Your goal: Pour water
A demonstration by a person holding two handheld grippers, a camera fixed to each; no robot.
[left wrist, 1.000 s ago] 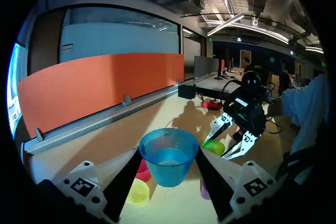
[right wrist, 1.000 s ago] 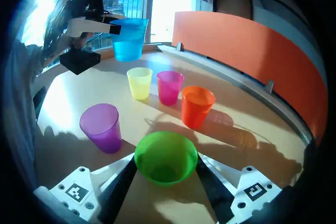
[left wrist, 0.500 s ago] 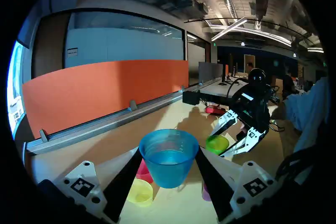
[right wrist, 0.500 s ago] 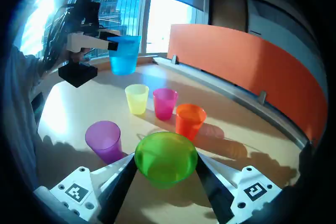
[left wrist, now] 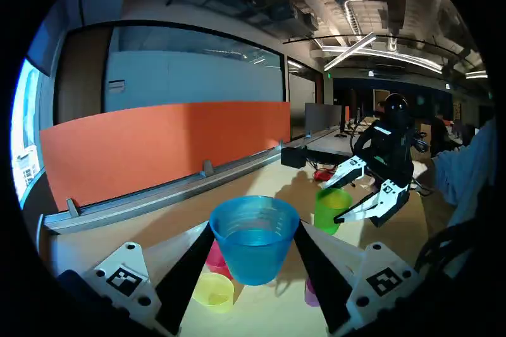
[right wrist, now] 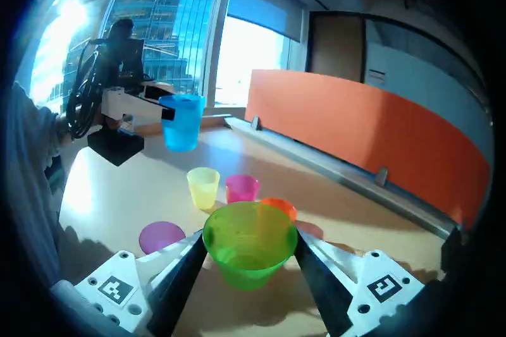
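My left gripper (left wrist: 253, 245) is shut on a blue cup (left wrist: 254, 245) that holds water and stands upright above the wooden table (left wrist: 278, 308). My right gripper (right wrist: 250, 251) is shut on an upright green cup (right wrist: 250, 251), lifted off the table (right wrist: 107, 198). In the left gripper view the right gripper (left wrist: 357, 201) holds the green cup (left wrist: 330, 209) in the air to the right. In the right gripper view the left gripper (right wrist: 142, 106) carries the blue cup (right wrist: 181, 122) at upper left, apart from the green one.
On the table below stand a yellow cup (right wrist: 203, 187), a pink cup (right wrist: 241, 188), an orange cup (right wrist: 276, 206) and a purple cup (right wrist: 161, 236). An orange partition (right wrist: 373, 128) runs along the table's far edge. A person's sleeve (left wrist: 465, 169) is at the right.
My right gripper has lifted the green cup well above the table, and the standing cups have dropped lower in its view. The blue cup stays held and upright.
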